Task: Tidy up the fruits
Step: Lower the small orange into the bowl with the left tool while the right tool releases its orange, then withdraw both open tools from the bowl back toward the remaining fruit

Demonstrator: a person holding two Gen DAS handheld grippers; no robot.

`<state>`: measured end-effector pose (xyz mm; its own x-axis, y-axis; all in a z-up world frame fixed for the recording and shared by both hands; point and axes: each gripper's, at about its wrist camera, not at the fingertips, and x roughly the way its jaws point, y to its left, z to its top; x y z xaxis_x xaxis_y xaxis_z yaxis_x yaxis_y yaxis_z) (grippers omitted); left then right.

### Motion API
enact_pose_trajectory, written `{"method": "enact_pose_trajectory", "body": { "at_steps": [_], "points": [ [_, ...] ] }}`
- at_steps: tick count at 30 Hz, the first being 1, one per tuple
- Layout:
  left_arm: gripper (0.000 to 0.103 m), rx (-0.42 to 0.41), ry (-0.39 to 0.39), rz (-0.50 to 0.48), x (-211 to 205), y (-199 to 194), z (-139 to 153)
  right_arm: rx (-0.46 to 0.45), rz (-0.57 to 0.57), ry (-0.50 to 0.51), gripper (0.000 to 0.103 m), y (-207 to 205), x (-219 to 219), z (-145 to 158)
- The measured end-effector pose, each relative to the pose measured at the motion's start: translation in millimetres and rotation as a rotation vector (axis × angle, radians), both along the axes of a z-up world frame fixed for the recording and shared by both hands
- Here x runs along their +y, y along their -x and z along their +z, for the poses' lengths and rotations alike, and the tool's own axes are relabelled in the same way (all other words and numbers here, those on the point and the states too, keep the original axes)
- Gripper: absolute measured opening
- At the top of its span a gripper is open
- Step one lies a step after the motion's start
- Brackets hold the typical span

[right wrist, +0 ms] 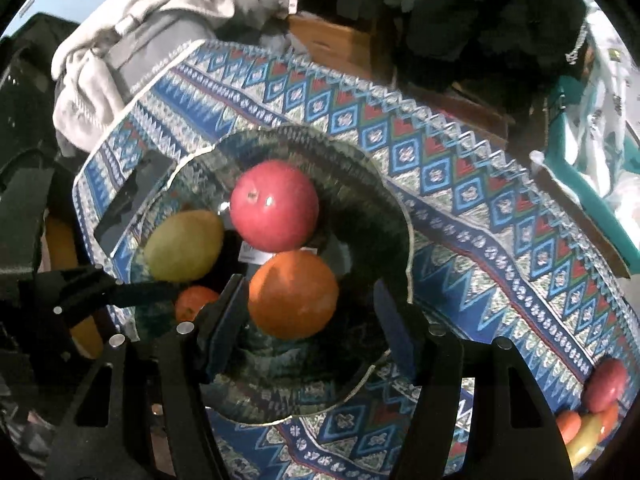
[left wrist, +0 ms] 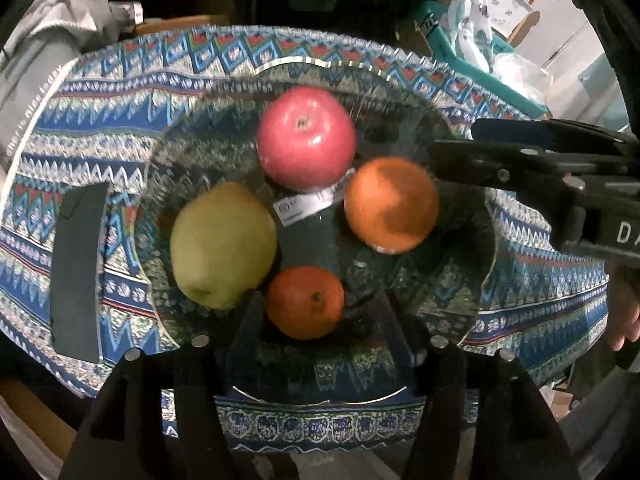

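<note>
Resting in the glass plate [left wrist: 460, 280]: apple [left wrist: 306, 138], orange [left wrist: 391, 204], lemon [left wrist: 222, 246], mandarin [left wrist: 305, 302]; both tools [left wrist: 320, 320] [right wrist: 310, 320] released.

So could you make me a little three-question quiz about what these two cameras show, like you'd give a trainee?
1. True or false: the red apple sits in the glass bowl.
2. How many fruits lie in the bowl?
3. Which fruit lies between the open fingers of the right gripper? A) the large orange B) the yellow-green lemon C) the small orange

Key:
1. True.
2. Four: apple, lemon, large orange and small orange.
3. A. The left gripper, also open, hangs over the small orange. Neither gripper has closed on anything.
</note>
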<state>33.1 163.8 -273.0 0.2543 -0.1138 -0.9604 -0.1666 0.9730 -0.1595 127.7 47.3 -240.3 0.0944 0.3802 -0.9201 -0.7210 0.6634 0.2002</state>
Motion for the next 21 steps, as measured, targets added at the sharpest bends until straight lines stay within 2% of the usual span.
{"method": "enact_pose_trajectory", "body": {
  "at_steps": [5,10,15,18,21],
  "points": [
    [0.069,-0.048,-0.007,0.003,2,2,20,-0.051,-0.017,-0.009,0.066,-1,-8,20],
    [0.069,-0.093,-0.081,-0.03,-7,-1,39,-0.054,-0.045,-0.038,0.066,-2,-19,37],
    [0.069,-0.142,-0.082,-0.045,-11,-1,62,-0.094,-0.061,-0.064,0.066,1,-27,59],
    [0.075,-0.17,-0.082,-0.039,-12,-1,74,-0.111,-0.079,-0.096,0.066,3,-35,75],
    [0.075,-0.194,-0.067,-0.032,-12,0,85,-0.132,-0.098,-0.121,0.066,4,-43,90]
  ]
}}
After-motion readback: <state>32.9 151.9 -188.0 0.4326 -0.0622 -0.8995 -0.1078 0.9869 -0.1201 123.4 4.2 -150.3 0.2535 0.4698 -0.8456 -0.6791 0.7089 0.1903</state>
